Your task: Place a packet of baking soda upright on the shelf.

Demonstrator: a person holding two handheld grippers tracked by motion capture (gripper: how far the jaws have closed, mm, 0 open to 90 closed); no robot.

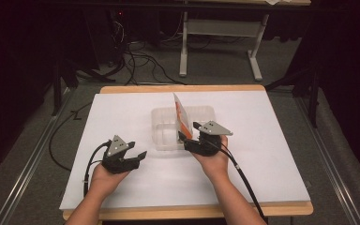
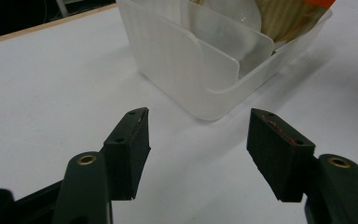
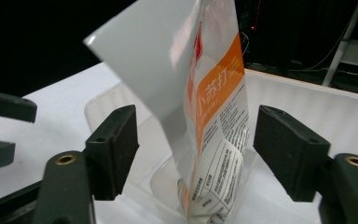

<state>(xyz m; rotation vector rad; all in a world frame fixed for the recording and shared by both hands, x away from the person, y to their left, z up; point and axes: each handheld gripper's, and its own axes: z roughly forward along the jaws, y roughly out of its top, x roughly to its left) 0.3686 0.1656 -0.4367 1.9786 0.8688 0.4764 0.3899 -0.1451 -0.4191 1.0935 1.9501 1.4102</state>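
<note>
A white and orange snack packet point(image 1: 182, 114) stands on end, leaning, inside a clear plastic container point(image 1: 166, 126) at the middle of the white table. My right gripper point(image 1: 190, 131) is at the container's near right corner, open. In the right gripper view the packet point(image 3: 209, 116) rises between the two spread jaws of the right gripper point(image 3: 196, 135), and neither pad presses on it. My left gripper point(image 1: 137, 149) rests on the table to the near left of the container, open and holding nothing. In the left gripper view the container point(image 2: 186, 70) lies just beyond the left gripper point(image 2: 198, 140).
The white tabletop point(image 1: 262, 140) has a wooden rim along its front and back edges. Beyond the table are a dark floor with cables point(image 1: 140, 61) and the grey legs of another table point(image 1: 183, 51). Metal rails run along both sides of the floor.
</note>
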